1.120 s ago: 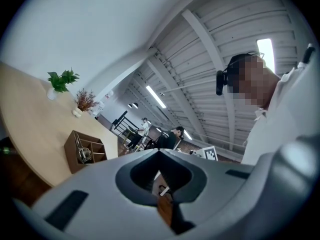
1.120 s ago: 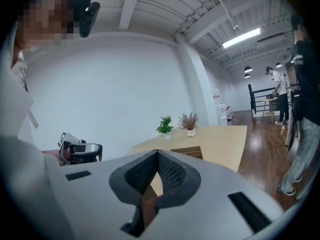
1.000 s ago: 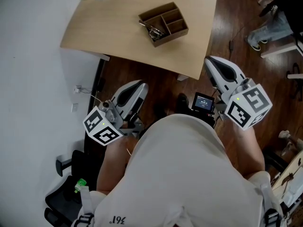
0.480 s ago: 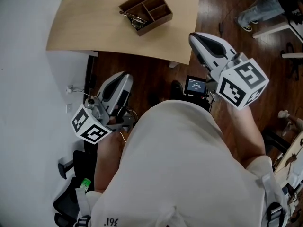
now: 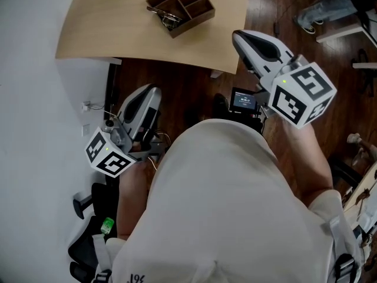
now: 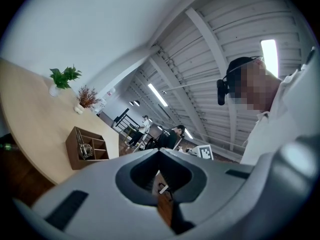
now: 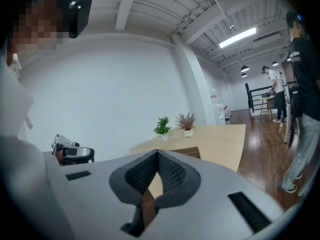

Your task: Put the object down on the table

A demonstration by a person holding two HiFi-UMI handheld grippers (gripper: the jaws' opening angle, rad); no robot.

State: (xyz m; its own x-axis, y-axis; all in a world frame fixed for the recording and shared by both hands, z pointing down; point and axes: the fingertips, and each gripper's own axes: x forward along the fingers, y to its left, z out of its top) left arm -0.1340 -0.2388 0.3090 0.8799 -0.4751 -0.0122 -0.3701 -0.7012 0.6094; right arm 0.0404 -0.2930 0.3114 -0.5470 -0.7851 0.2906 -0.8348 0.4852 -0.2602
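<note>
My left gripper (image 5: 144,94) hangs low at the person's left side, over the dark floor short of the wooden table (image 5: 112,28). Its jaws meet at the tips in the left gripper view (image 6: 159,151), shut and empty. My right gripper (image 5: 240,38) is raised at the right, its nose close to the table's near corner. In the right gripper view (image 7: 157,153) its jaws are shut with nothing between them. A brown compartment box (image 5: 181,6) with metal pieces (image 5: 165,16) stands on the table, also seen in the left gripper view (image 6: 87,146).
Two potted plants (image 7: 162,125) (image 7: 186,121) stand at the table's far end. A small screen device (image 5: 243,101) sits at the person's waist. A black chair base (image 5: 88,205) lies on the floor at the left. People stand in the background (image 6: 172,134) (image 7: 302,84).
The right gripper has risen and drawn nearer the table's corner. The left gripper has dropped down and to the left. Both stayed shut and empty.
</note>
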